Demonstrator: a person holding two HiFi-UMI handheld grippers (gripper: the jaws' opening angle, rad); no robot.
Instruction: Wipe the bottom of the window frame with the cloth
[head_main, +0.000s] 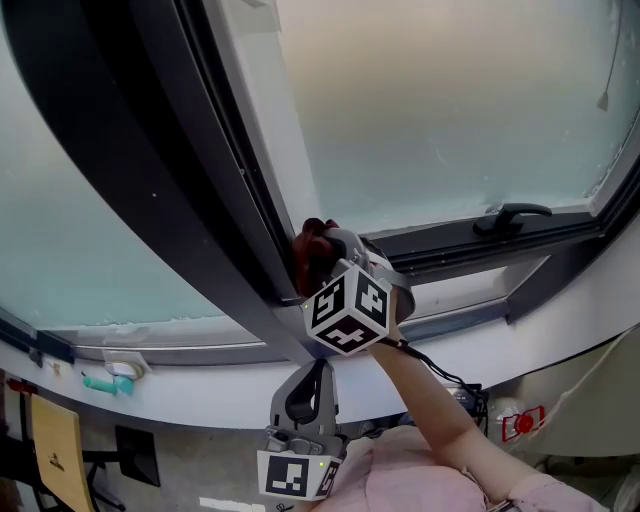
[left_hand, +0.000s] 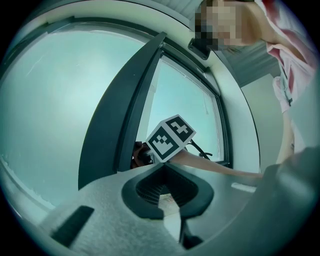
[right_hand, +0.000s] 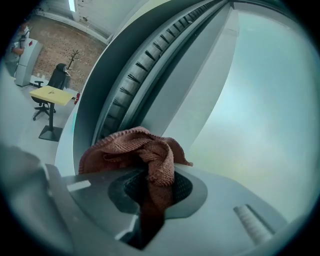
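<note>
A reddish-brown cloth is pressed against the dark window frame, where the slanted mullion meets the bottom rail. My right gripper is shut on the cloth, its marker cube just below. In the right gripper view the cloth bunches over the right gripper in front of the ribbed frame channel. My left gripper hangs lower, below the sill, shut and holding nothing. The left gripper view shows the left gripper pointing up at the cloth.
A black window handle sits on the rail to the right. The white sill runs under the frame. A teal object lies at the left. A yellow table and a chair stand in the room behind.
</note>
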